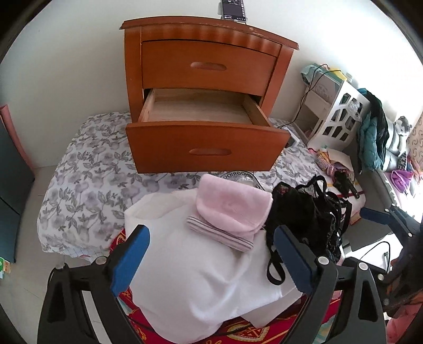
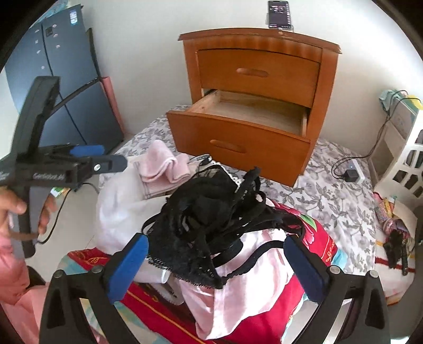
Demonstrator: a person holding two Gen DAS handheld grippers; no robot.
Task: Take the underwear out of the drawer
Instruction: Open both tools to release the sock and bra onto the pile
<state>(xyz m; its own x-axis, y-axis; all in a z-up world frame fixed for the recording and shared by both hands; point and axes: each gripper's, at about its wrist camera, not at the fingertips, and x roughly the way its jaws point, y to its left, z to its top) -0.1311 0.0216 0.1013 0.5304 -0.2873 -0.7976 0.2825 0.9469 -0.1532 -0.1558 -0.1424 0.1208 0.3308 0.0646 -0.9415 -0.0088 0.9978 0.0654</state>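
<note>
Far left, right wrist view: your left hand (image 2: 15, 209) grips the handle of the left claw (image 2: 105, 156), which points rightward toward the pile. Its blue pads stand apart with nothing between them.

Left wrist view: left claw (image 1: 211, 254) hangs over a white garment (image 1: 190, 277); the pads sit wide, touching no cloth that you can make out. On the white garment lies a folded pink piece (image 1: 232, 206) with a striped edge. Just right of it, a heap of black lace underwear (image 1: 306, 211), straps trailing down beside the right pad.

Behind the pile: wooden nightstand (image 1: 206, 31) standing on a floral bed sheet (image 1: 87, 180), phone (image 1: 234, 9) propped on top. 2 drawers; upper shut, lower drawer (image 1: 206, 148) pulled out, the part of its floor in view bare wood.

Right wrist view: right claw (image 2: 216, 262) open wide above the black lace underwear (image 2: 201, 225), which rests on a pale pink satin garment (image 2: 238, 285) over a red cloth (image 2: 312, 238). Pads clear of the lace on both sides, nothing clamped. All underwear sits outside the drawer, on the bed in front of it.

Far right: white cut-out basket (image 2: 412, 164), charger and cable (image 2: 351, 172) on the sheet.
</note>
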